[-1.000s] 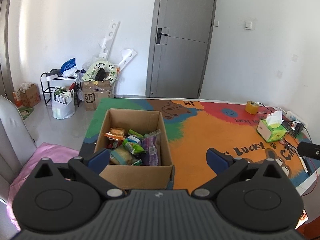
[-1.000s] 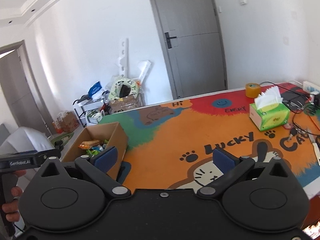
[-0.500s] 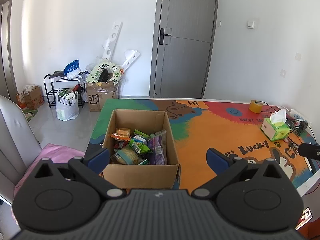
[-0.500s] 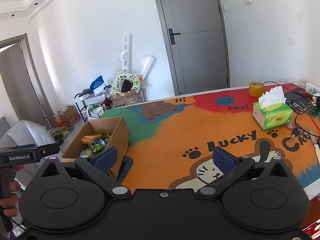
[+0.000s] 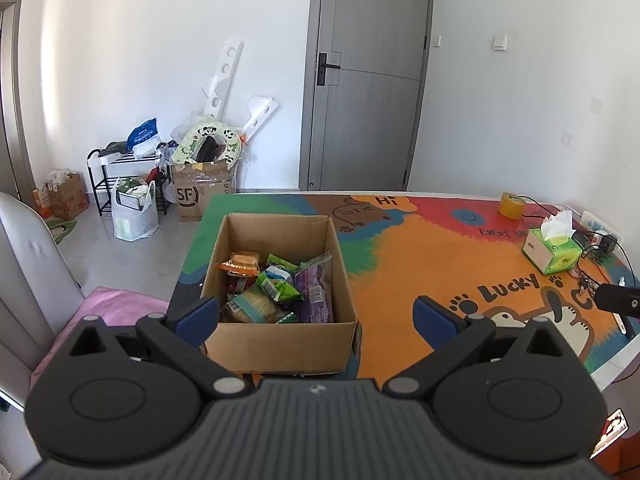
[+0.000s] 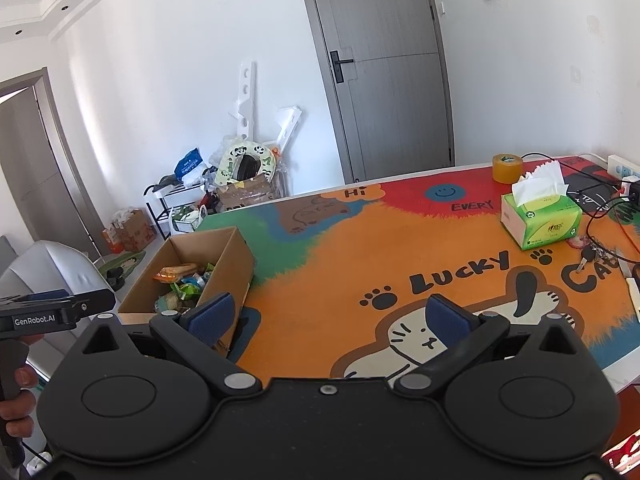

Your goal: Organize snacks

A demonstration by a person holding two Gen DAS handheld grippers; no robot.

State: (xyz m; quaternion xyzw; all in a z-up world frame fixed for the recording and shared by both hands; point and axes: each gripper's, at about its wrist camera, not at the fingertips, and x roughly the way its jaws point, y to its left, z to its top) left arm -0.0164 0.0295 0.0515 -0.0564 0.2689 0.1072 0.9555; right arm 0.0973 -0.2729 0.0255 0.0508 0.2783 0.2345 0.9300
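An open cardboard box (image 5: 280, 344) stands at the left end of the colourful table mat (image 5: 420, 272). Several snack packets (image 5: 276, 288) lie inside it, orange, green and purple. It also shows in the right wrist view (image 6: 236, 256) with the snacks (image 6: 180, 280) inside. My left gripper (image 5: 316, 314) is open and empty, held back from and above the box's near wall. My right gripper (image 6: 328, 318) is open and empty above the mat's near edge, to the right of the box.
A green tissue box (image 6: 540, 220), a tape roll (image 6: 507, 168), keys and cables (image 6: 600, 248) lie at the table's right end. A grey chair with a pink cushion (image 5: 36, 280) stands left of the table. Floor clutter (image 5: 192, 176) lies by the far wall.
Both grippers have drawn back and up, so the box and table look smaller and farther away. Both stay open and empty.
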